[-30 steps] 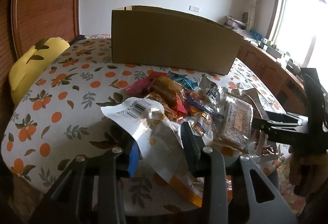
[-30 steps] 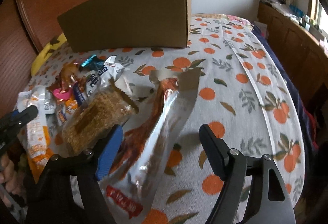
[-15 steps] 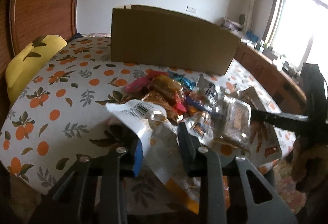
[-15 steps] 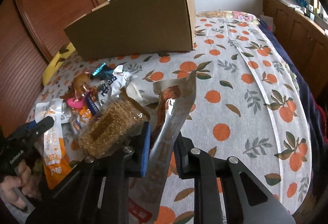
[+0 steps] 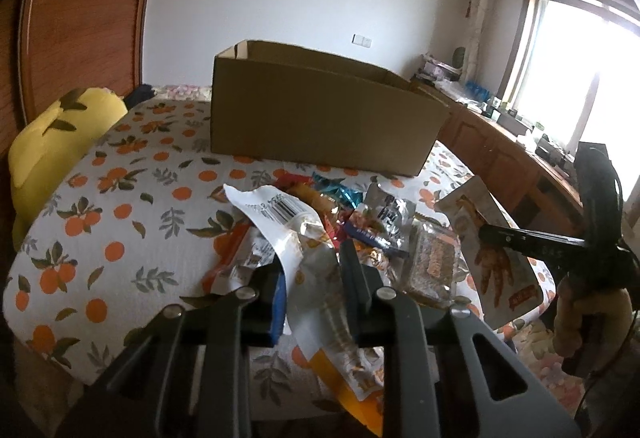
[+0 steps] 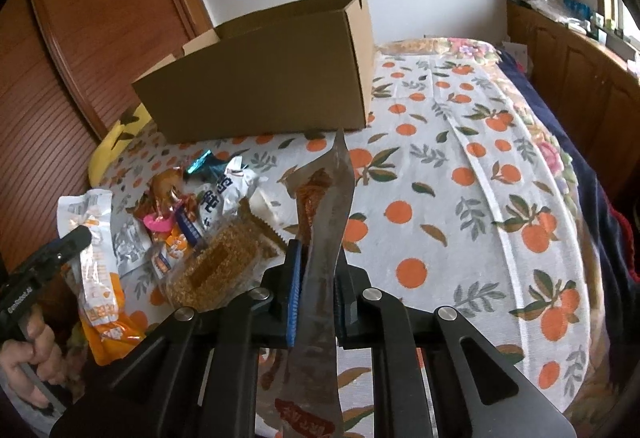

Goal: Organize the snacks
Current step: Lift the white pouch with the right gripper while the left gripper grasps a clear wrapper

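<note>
Two packets are pinched at once, one per hand-held gripper.

From the left wrist, the left hand-held gripper (image 5: 314,280) is pressed together on a white pouch (image 5: 280,217) with a barcode, its orange end hanging below the jaws. The snack pile (image 5: 368,222) lies just beyond on the bed (image 5: 132,222). At the right edge the other tool pinches a pouch showing chicken feet. The box (image 5: 320,117) stands past the pile, open at the top; its inside is hidden from here, so what it holds cannot be told.

From the right wrist, the right hand-held gripper (image 6: 316,286) is closing on that chicken-feet pouch (image 6: 326,205), which stands on edge between the pads and points toward the box (image 6: 260,77). A grain bar (image 6: 218,266) lies just beside the jaws, the pile to its left. Only a sliver of the box's inner wall shows; its floor is out of sight.

The step in hand looks like carrying both packets to the box. Doing it well likely means lifting each clear of the pile, since limp film could drag neighbours along, clearing the box's near wall, and letting go only once above the opening.
</note>
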{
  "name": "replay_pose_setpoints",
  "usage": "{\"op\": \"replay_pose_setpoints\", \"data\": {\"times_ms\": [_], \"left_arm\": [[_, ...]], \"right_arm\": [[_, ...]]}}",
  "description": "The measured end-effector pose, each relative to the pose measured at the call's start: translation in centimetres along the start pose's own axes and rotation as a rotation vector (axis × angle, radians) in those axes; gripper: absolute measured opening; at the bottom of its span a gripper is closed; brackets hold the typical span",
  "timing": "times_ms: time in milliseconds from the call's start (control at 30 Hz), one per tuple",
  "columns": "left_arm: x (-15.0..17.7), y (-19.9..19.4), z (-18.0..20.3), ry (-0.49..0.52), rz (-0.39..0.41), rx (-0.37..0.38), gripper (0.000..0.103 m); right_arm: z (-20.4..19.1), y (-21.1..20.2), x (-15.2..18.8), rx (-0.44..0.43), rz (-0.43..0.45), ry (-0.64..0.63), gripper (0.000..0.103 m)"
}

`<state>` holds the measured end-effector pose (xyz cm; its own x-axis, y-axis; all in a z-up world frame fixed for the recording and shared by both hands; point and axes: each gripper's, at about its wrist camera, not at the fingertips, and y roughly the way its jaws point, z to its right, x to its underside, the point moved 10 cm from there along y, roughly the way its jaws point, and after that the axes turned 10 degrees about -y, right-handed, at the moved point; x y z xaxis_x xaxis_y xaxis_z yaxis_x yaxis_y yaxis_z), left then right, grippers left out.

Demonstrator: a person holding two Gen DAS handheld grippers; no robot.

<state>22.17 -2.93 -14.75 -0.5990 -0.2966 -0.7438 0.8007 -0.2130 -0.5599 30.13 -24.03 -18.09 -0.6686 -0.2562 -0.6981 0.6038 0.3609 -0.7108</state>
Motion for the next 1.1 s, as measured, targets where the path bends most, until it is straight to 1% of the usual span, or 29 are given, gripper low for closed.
{"op": "replay_pose_setpoints", "data": {"times_ms": [300,500,633,733,800,967,1100], "left_arm": [[-1.7,-1.8,0.6,0.015,0.064,0.018,0.021],[-3.4,-3.2,1.1,0.032,0.095,0.033,0.021],[-5.2,-4.0,1.9,0.061,0.109,0.048,0.021],[-6.8,-4.2,2.7,0.104,0.116,0.056,0.020],[-7.7,-3.9,3.0,0.131,0.115,0.060,0.019],[-10.1,-3.1,3.0,0.153,0.119,0.075,0.019],[-11.3,-1.8,3.1,0.177,0.127,0.066,0.019]], "right_arm": [[0.2,-1.3,-0.8,0.022,0.034,-0.017,0.011],[-0.2,-2.5,-2.1,0.013,0.061,-0.027,0.011],[-0.6,-3.7,-3.5,0.011,0.086,-0.048,0.011],[-0.8,-4.6,-4.8,0.006,0.107,-0.064,0.011],[-0.9,-5.0,-5.9,0.006,0.120,-0.079,0.011],[-0.8,-5.1,-8.5,-0.011,0.150,-0.096,0.011],[-0.9,-4.5,-10.6,-0.021,0.164,-0.118,0.011]]}}
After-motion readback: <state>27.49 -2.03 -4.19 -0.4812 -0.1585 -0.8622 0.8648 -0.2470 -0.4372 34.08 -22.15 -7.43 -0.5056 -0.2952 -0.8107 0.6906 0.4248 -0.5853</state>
